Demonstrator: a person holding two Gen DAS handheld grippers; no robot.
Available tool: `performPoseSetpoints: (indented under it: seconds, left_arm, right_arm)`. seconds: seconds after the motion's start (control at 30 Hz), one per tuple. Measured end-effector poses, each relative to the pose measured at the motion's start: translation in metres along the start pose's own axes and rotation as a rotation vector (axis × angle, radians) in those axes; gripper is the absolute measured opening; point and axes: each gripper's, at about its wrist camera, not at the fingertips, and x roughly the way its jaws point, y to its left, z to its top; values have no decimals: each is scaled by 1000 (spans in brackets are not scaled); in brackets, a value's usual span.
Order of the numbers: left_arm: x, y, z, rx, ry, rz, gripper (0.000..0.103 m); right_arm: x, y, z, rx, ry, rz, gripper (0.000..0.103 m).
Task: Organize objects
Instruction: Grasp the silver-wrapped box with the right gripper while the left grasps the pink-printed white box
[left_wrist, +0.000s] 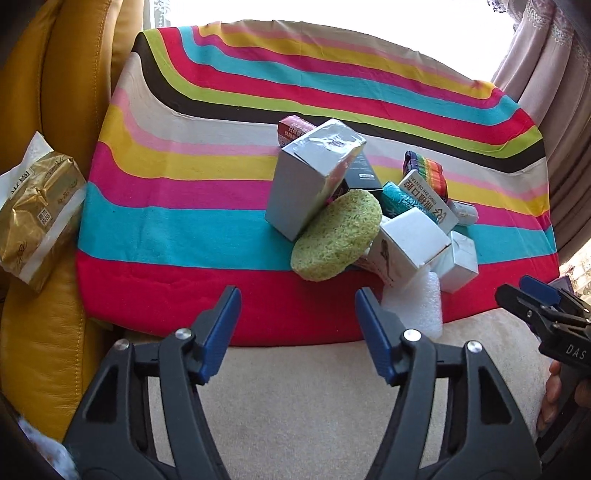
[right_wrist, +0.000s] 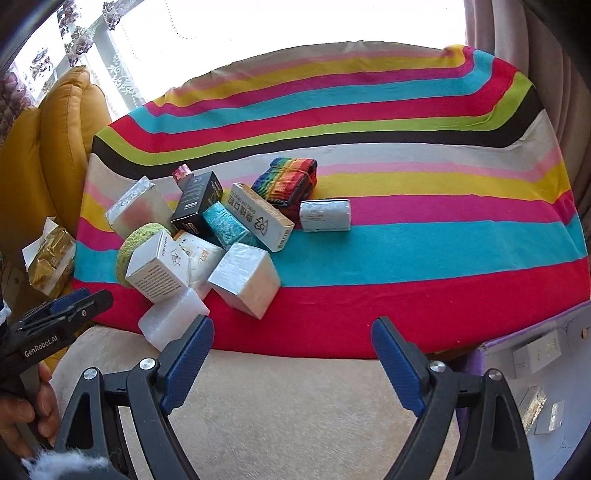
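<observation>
The pile (right_wrist: 207, 243) of boxes leans loosely on the striped desk (right_wrist: 406, 236), at ten o'clock from the right gripper (right_wrist: 291, 350); pulling one box could topple the rest. Both grippers, the left gripper (left_wrist: 297, 321) too, stand apart, empty, touching nothing.

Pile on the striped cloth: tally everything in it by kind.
Boxes: 8
Green sponge: 1
White foam block: 1
Rainbow strap bundle: 1
Silvery wrapped pack: 1
Total: 12
</observation>
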Motion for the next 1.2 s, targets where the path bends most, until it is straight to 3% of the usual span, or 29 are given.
performPoseSetpoints:
  seconds: [0.23,0.47,0.8,0.87,0.93,1.03,1.2]
  left_arm:
    - [-7,20,19,-97,-35,-110,71]
    - [-6,17,51,-23,-91,-79,80]
    - [33,7,72,102,-43,-43,82]
    - [36,7,71,111,-44,-42,76]
    - [37,8,70,114,-38,-53,53]
    - [37,10,71,102,-39,-49,44]
    - [31,16,69,75,-74,-26,43]
  right_arm:
    - [20,19,14,-50,8,-38,88]
    - [34,23,24,-42,6,-74,86]
    - [45,27,32,-47,2,-94,79]
    - [45,29,32,-57,0,-96,79]
    - [45,32,31,-73,-2,-95,79]
    - [46,34,32,-86,7,-102,79]
    - [57,33,29,-88,56,-120,45]
